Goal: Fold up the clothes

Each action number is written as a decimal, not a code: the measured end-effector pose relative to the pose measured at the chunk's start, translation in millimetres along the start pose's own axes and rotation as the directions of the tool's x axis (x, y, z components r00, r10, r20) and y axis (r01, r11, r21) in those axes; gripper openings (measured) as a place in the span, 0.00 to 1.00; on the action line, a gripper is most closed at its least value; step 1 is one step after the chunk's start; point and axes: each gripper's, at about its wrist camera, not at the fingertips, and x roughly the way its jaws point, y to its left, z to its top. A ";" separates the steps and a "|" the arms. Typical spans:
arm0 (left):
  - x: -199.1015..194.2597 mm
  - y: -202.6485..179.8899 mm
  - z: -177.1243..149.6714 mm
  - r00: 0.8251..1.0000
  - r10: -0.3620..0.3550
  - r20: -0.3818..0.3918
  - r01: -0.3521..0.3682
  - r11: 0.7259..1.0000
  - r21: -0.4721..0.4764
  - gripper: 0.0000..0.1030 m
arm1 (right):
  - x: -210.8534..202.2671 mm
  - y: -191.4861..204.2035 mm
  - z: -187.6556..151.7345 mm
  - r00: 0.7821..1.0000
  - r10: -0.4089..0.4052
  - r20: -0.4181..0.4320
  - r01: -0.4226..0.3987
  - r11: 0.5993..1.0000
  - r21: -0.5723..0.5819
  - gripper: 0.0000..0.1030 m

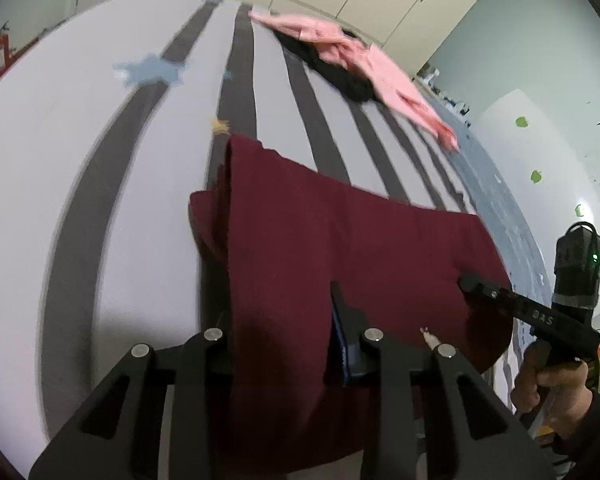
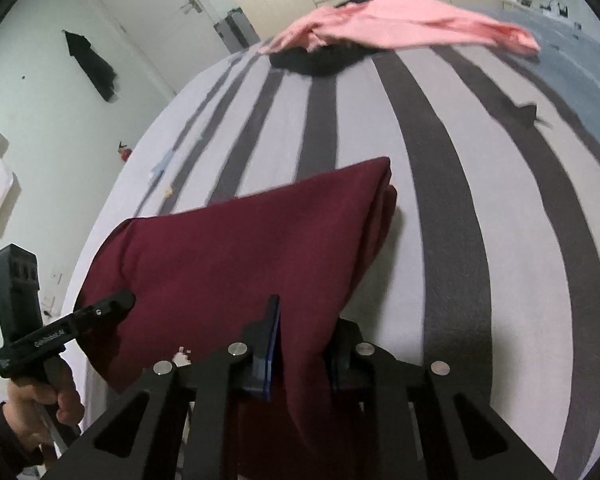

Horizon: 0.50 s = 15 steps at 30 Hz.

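A dark red garment [image 1: 340, 248] hangs partly folded over the near edge of the striped bed, held up at two corners. My left gripper [image 1: 280, 320] is shut on its near left edge; cloth passes between the fingers. My right gripper [image 2: 304, 332] is shut on the other edge of the red garment [image 2: 240, 256]. The right gripper also shows in the left wrist view [image 1: 466, 282], clamped on the cloth. The left gripper shows in the right wrist view [image 2: 126, 300], on the cloth.
A pink garment [image 1: 364, 68] lies over a black garment [image 1: 340, 72] at the far side of the grey-and-white striped bed [image 1: 100, 140]. Both show in the right wrist view, pink [image 2: 400, 24] over black [image 2: 316, 60]. Cupboards and walls stand beyond the bed.
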 end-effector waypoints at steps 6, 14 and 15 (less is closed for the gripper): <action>-38.4 50.7 62.0 0.997 0.009 0.073 -0.010 1.000 0.022 0.27 | 6.5 62.6 40.6 0.996 0.031 0.078 -0.030 1.000 -0.007 0.16; -41.0 178.7 176.5 0.989 0.109 0.104 -0.116 0.991 0.065 0.27 | 108.0 176.8 120.8 0.990 0.088 0.114 -0.082 0.995 -0.053 0.16; -38.8 193.0 185.9 0.986 0.129 0.102 -0.137 0.988 0.074 0.27 | 128.3 192.4 131.2 0.989 0.096 0.110 -0.090 0.994 -0.056 0.16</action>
